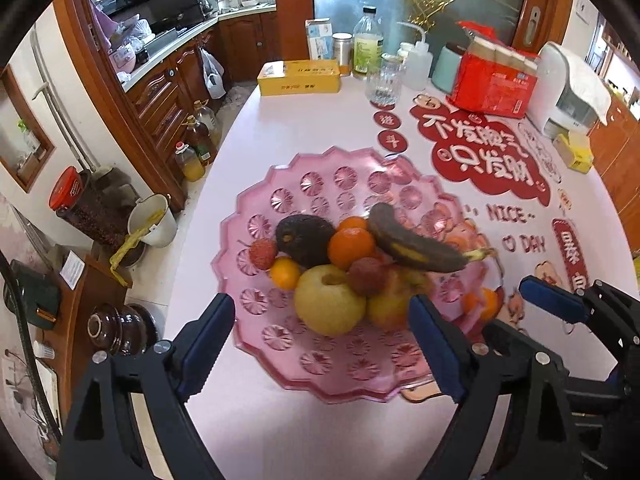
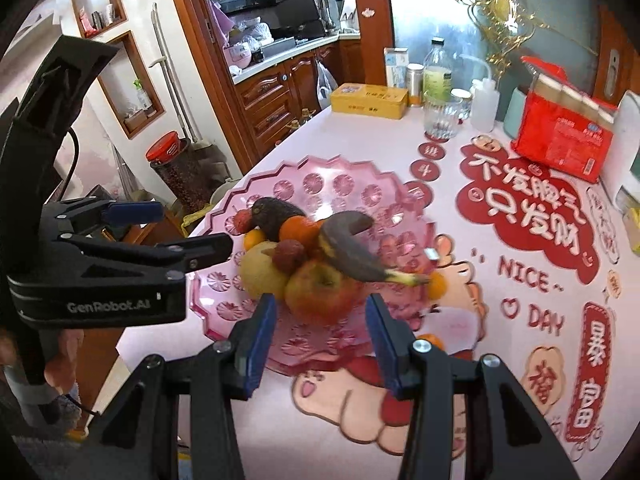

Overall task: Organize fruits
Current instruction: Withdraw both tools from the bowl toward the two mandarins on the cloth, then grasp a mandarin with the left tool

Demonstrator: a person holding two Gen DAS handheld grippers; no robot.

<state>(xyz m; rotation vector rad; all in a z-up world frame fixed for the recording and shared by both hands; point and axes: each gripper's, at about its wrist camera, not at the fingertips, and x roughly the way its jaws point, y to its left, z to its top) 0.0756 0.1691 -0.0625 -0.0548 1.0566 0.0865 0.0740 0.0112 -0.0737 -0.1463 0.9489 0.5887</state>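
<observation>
left claw (image 1: 320, 344) jaws apart, empty, hovers at near rim of pink fruit plate (image 1: 280, 184). right claw (image 2: 320, 340) jaws apart, empty, just before red apple (image 2: 320, 292). fruit heaped mid-plate: yellow apple (image 1: 328, 300), blackened banana (image 1: 412, 244) on top, avocado (image 1: 304, 240), oranges, lychees. step: likely approach, nothing gripped. next: pick top fruit without toppling heap. desk (image 1: 280, 432) near side open; far edge crowded.

Banana (image 1: 416, 245) atop fruits in plate (image 1: 280, 184)
</observation>
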